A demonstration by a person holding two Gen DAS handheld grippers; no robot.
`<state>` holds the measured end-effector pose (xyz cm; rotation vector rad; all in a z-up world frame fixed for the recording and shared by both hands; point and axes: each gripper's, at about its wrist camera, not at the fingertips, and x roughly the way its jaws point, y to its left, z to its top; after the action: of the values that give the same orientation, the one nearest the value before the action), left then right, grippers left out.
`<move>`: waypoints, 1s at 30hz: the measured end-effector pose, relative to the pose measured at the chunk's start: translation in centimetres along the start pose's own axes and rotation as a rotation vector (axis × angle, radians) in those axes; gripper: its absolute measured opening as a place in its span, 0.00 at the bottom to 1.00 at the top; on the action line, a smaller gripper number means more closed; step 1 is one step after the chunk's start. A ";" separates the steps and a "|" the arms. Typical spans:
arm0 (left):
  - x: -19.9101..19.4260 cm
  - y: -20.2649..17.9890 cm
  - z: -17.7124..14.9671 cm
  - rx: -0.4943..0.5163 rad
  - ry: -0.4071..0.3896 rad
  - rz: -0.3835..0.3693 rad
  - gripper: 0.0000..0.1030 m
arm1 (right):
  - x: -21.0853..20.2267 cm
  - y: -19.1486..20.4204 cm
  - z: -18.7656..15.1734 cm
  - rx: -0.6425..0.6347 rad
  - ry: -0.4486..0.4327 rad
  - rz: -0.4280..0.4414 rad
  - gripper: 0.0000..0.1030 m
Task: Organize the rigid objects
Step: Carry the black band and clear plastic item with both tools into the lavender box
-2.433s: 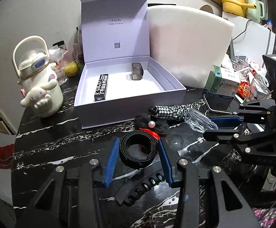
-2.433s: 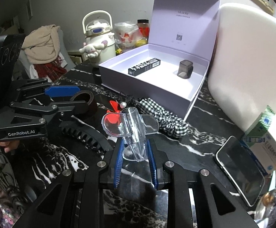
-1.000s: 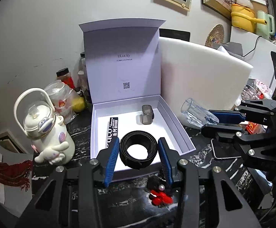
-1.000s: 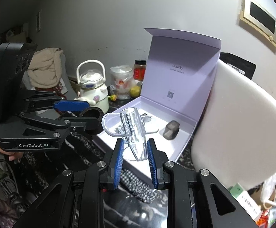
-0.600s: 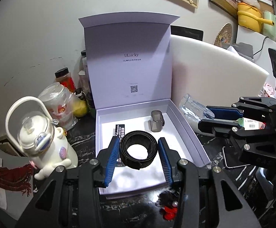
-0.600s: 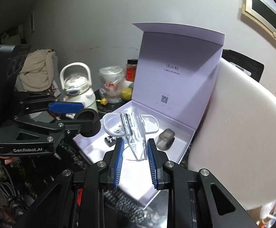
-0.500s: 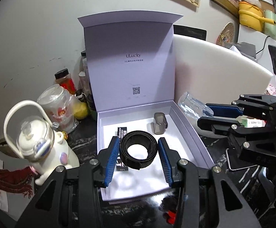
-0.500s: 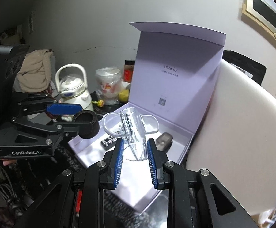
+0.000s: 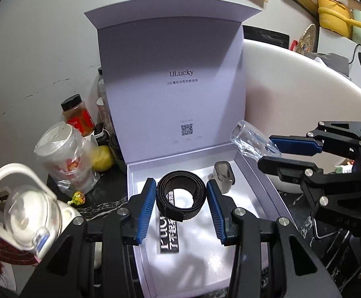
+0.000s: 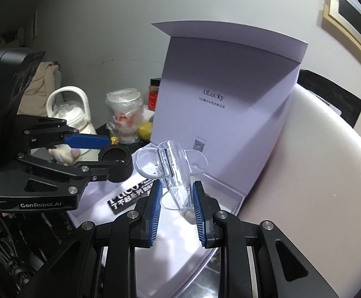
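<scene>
Two grippers hang over the open lilac gift box (image 9: 260, 171), each with a load. We see the left gripper (image 9: 180, 198) with its ribbed blue pads set moderately apart and clamped on a coiled black strap ring (image 9: 179, 201), matte and band-like, held above the box's smooth white floor near its back wall. Our right gripper (image 10: 176, 200) is closed as narrow as it goes on a clear plastic claw clip (image 10: 171, 166), glossy and curved, its rounded wings spreading above the pads; it hangs over the box's right edge, close to the upright lid (image 9: 170, 79). On the floor lie a flat black printed packet (image 9: 168, 236) near the left edge and a small smoky grey rounded case (image 9: 223, 173) toward the back right corner. A second ago both grippers stood farther back, the strap ring over the box's front edge; now both have come forward over the interior, grips unchanged.
</scene>
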<state>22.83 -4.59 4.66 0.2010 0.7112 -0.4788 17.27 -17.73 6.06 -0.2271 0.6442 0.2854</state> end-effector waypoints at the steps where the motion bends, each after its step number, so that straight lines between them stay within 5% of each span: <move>1: 0.4 0.1 0.2 0.001 0.002 0.001 0.40 | 0.3 -0.1 0.0 -0.001 0.004 -0.001 0.24; 14: 5.1 0.8 1.2 0.016 0.060 0.041 0.40 | 4.7 -1.3 0.0 -0.001 0.075 -0.026 0.24; 30: 9.4 1.1 -0.3 -0.013 0.210 -0.012 0.40 | 9.2 -0.6 -0.9 -0.024 0.208 -0.034 0.24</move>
<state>29.31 -6.79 -1.83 0.2376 0.9209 -0.4683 23.98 -16.82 -0.25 -0.2923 0.8419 0.2388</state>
